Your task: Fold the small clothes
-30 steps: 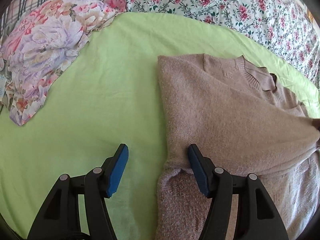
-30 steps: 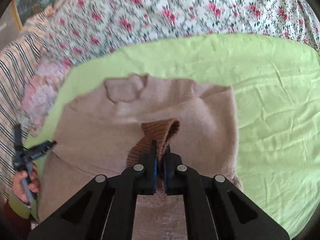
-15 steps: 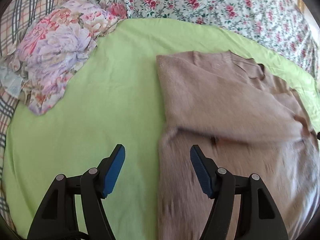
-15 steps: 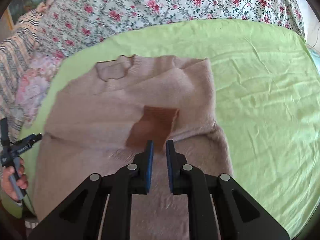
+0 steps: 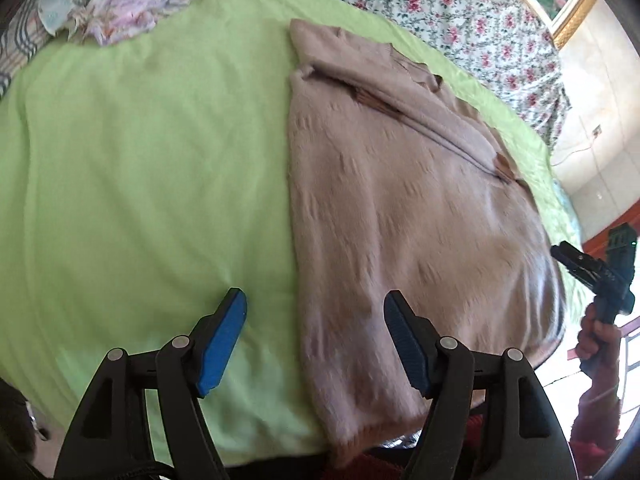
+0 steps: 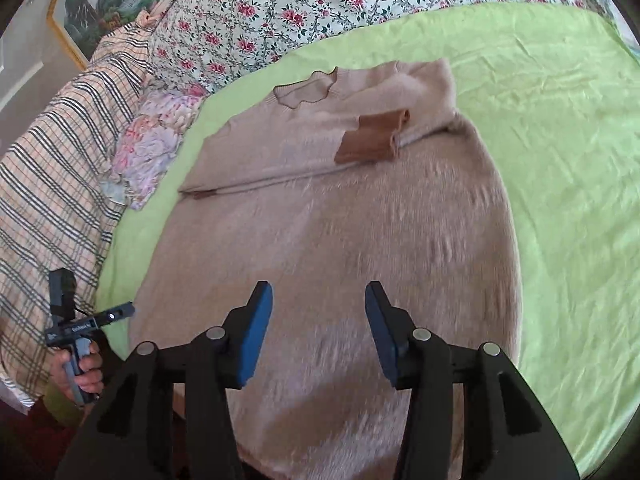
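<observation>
A beige fuzzy sweater (image 6: pixel 352 220) lies flat on the green bed sheet (image 6: pixel 560 120), both sleeves folded across the chest, a brown cuff (image 6: pixel 374 140) lying on top. It also shows in the left wrist view (image 5: pixel 400 208). My left gripper (image 5: pixel 314 336) is open and empty, above the sweater's left edge near the hem. My right gripper (image 6: pixel 318 328) is open and empty, above the lower body of the sweater. The right gripper also shows at the right edge of the left wrist view (image 5: pixel 596 276), and the left gripper at the left of the right wrist view (image 6: pixel 80 324).
A floral cloth bundle (image 6: pixel 156 144) lies at the sheet's left edge by a plaid blanket (image 6: pixel 52 184). A rose-patterned duvet (image 6: pixel 320 4) runs along the far side. The sweater's hem (image 5: pixel 360 440) reaches the bed's near edge.
My right gripper has let go of the brown cuff, opened wide and pulled back toward the hem. My left gripper has also drawn back toward the hem, still open.
</observation>
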Action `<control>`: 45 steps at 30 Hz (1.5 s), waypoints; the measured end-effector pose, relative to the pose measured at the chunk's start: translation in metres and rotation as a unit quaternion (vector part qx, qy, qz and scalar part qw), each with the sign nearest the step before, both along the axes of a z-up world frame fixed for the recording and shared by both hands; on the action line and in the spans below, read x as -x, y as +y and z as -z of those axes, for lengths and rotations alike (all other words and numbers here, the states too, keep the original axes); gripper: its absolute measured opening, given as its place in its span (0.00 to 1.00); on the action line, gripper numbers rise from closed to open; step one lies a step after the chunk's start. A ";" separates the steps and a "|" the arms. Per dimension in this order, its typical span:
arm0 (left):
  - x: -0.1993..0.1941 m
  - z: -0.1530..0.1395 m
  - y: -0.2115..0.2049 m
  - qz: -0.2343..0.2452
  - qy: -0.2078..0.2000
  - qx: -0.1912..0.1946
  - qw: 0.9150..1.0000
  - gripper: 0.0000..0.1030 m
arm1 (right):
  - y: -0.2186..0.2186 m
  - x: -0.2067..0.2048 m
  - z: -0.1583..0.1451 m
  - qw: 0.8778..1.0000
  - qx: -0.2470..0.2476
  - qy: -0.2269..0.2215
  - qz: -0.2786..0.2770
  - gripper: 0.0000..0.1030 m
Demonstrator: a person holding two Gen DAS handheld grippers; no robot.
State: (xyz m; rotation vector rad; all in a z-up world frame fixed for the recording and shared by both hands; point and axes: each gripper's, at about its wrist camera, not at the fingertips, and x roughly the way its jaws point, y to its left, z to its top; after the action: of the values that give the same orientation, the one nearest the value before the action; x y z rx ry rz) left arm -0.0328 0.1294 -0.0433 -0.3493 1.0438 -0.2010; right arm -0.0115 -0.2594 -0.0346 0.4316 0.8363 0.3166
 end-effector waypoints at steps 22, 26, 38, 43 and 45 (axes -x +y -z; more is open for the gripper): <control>0.051 0.017 -0.054 0.135 -0.027 0.039 0.990 0.33 | -0.029 0.103 0.039 0.998 -0.020 0.020 -0.058 0.49; 0.052 0.013 -0.054 0.142 -0.030 0.028 0.989 0.17 | -0.021 0.106 0.041 0.995 -0.031 0.002 -0.090 0.24; 0.049 0.027 -0.040 0.150 -0.021 0.060 0.987 0.16 | -0.020 0.110 0.071 0.991 -0.089 0.005 -0.098 0.10; 0.066 0.015 -0.029 0.155 -0.054 0.067 0.984 0.11 | -0.037 0.123 0.059 0.987 -0.128 -0.027 -0.094 0.09; 0.068 0.015 -0.023 0.147 -0.058 0.083 0.984 0.11 | -0.040 0.124 0.059 0.986 -0.138 -0.031 -0.089 0.08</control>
State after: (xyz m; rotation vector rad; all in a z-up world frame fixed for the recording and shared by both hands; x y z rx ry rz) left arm -0.1005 0.1063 -0.0581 -0.3282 0.9628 -0.5687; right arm -0.1351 -0.2997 -0.0934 0.6030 0.7742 0.6135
